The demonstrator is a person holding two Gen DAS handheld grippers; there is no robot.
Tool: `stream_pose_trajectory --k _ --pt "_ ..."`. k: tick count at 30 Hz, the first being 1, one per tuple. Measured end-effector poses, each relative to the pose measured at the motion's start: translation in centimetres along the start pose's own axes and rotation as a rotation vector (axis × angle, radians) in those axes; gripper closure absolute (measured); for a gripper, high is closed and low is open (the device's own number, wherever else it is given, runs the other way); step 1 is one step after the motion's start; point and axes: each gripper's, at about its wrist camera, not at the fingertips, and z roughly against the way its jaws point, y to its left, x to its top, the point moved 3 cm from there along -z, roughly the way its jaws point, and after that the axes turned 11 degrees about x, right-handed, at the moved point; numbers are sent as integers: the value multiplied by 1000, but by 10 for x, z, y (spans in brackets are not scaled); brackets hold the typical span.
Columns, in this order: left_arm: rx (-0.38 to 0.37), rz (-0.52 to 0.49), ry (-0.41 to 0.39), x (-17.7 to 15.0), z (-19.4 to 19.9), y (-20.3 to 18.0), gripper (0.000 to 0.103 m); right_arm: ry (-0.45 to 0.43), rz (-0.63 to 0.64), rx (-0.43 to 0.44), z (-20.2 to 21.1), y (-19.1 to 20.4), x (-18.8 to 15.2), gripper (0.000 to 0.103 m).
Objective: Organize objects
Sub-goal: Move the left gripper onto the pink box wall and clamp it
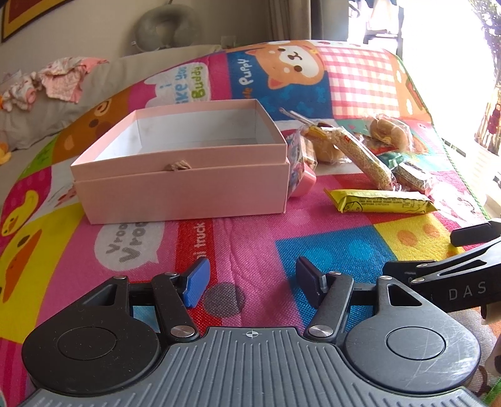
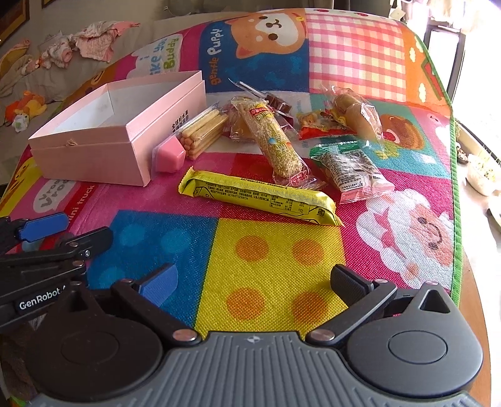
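Left tongs spread wide, nothing between the blue pads, hovering low over the colourful mat. Right tongs likewise spread and empty, above a yellow square with orange dots. Pink box open and empty at 11 o'clock in the left wrist view, resting on the mat; same pink box at 10 o'clock in the right wrist view. Just beside its right wall, a clear pack of biscuit sticks with a pink cap, touching or nearly touching the box. Yellow bar lying flat at 12 o'clock from the right tongs, slanted, apart from the box. Behind it, a long seeded bar in clear wrap, tilted, overlapping a small cake in clear wrap. At 1 o'clock, a green-topped packet, a red packet and a wrapped bun, bunched close together. Heap of pink clothes at 11 o'clock, off the mat, well apart from the snacks. Grey neck pillow at 12 o'clock in the left wrist view, far back.
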Motion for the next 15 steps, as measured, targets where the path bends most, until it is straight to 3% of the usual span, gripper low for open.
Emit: stream_pose_trajectory --k 3,6,9,12,13,15 --pt "-60 -20 30 7 5 9 42 42 7 29 -1 -4 5 0" --pt "-84 -46 -55 33 22 31 41 65 22 46 0 -5 6 0" --pt "6 22 -165 76 28 72 41 70 7 63 3 -8 8 0" --pt "132 113 -225 119 12 118 43 3 -5 70 14 -12 16 0" --pt "166 123 -205 130 -2 131 42 -35 8 56 20 -12 21 0" --pt "200 128 -86 143 -39 149 44 -118 59 15 29 -11 36 0"
